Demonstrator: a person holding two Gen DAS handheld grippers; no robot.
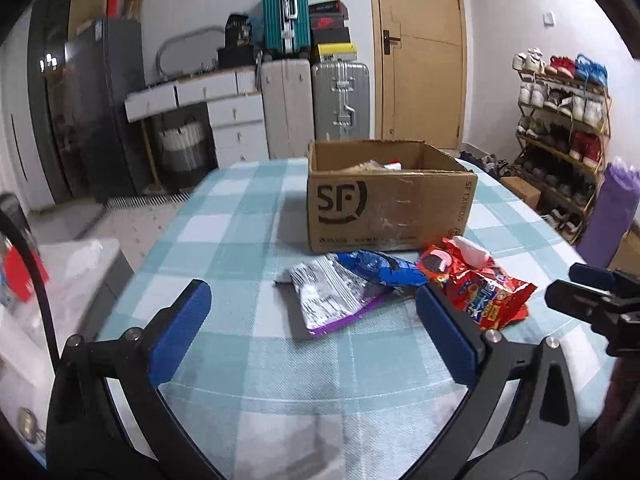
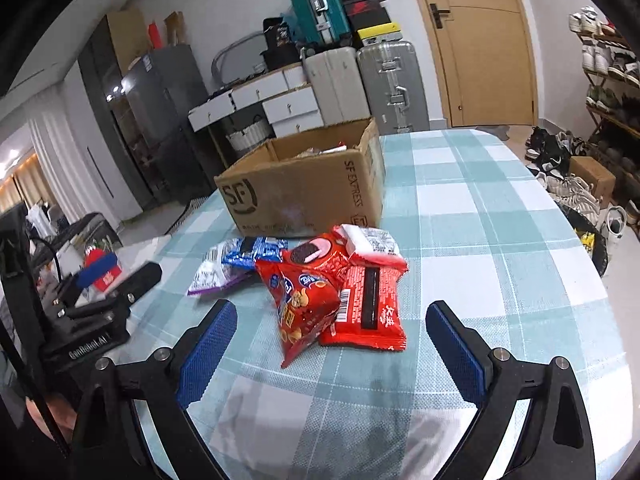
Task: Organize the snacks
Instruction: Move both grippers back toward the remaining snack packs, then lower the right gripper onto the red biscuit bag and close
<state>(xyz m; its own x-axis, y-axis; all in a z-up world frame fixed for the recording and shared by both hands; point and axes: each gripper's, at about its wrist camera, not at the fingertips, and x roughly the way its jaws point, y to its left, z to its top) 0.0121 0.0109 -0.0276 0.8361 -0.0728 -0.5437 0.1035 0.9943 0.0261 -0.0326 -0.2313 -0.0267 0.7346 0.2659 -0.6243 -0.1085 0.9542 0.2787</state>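
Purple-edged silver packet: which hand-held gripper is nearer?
Left. The left hand-held gripper sits open just in front of the purple-edged silver packet; the right hand-held gripper faces the red packets, further off.

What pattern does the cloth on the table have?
The checked tablecloth has large teal, pale blue and white squares, clearest in the right wrist view.

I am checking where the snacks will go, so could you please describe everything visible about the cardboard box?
The cardboard box is brown corrugated card, printed with a black SF logo and "SF EXPRESS" on its sides. It sits upright and open-topped on the checked tablecloth, behind the loose snack packets. Some items already lie inside, though they are unclear. Shiny tape marks show on the front. Neither gripper touches it.
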